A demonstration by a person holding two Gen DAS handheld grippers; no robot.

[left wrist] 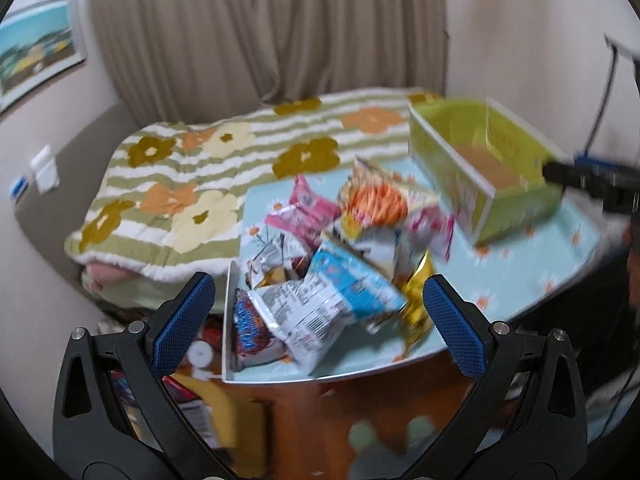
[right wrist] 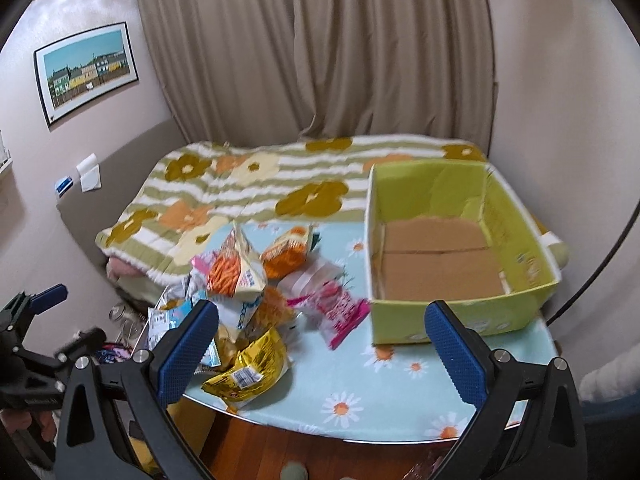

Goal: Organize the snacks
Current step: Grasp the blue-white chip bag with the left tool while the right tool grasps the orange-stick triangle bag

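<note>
A heap of snack packets [left wrist: 340,256] lies on a small table with a light-blue daisy cloth [left wrist: 520,280]; it also shows in the right wrist view [right wrist: 248,300]. A blue-and-white packet [left wrist: 340,296] lies nearest my left gripper [left wrist: 318,320], which is open and empty just before the heap. A green cardboard box [right wrist: 460,308] with a bare brown bottom stands at the table's right; it also shows in the left wrist view [left wrist: 480,184]. My right gripper [right wrist: 322,344] is open and empty, above the table's front edge between a gold packet [right wrist: 248,372] and the box.
A bed with a striped flower blanket [right wrist: 248,192] stands behind the table, below beige curtains. The floor [left wrist: 304,420] under the table is wood, with more packets and clutter [left wrist: 192,396] at the lower left. The other gripper shows at the left edge [right wrist: 36,344].
</note>
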